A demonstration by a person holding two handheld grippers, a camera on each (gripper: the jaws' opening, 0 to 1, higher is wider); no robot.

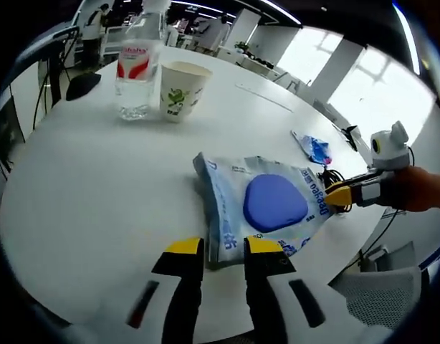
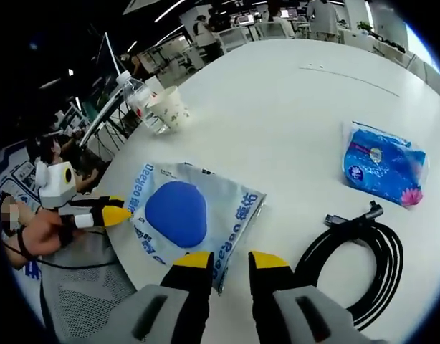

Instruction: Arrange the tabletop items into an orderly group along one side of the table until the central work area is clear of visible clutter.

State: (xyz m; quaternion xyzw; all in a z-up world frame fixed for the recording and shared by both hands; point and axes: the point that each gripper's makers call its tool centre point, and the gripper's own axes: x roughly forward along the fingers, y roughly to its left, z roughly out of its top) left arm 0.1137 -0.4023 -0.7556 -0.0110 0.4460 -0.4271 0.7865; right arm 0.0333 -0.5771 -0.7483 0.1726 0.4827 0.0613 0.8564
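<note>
A clear plastic pouch (image 1: 266, 204) (image 2: 180, 211) with blue print and a blue rounded pad inside lies flat on the white table (image 1: 84, 186) (image 2: 292, 107). My left gripper (image 1: 223, 247) (image 2: 120, 209) is open, its tips at one edge of the pouch. My right gripper (image 2: 231, 259) (image 1: 338, 195) is open at the opposite edge, with a corner of the pouch lying between its tips. A water bottle (image 1: 137, 68) (image 2: 141, 97) and a paper cup (image 1: 180, 89) (image 2: 168, 107) stand together near the far edge.
A blue tissue pack (image 1: 313, 149) (image 2: 381, 163) lies beyond the pouch. A coiled black cable (image 2: 356, 265) (image 1: 327, 174) rests close to my right gripper. A mesh chair (image 1: 378, 287) (image 2: 77, 294) stands just off the table's edge. A person's hand (image 2: 41, 233) holds the left gripper.
</note>
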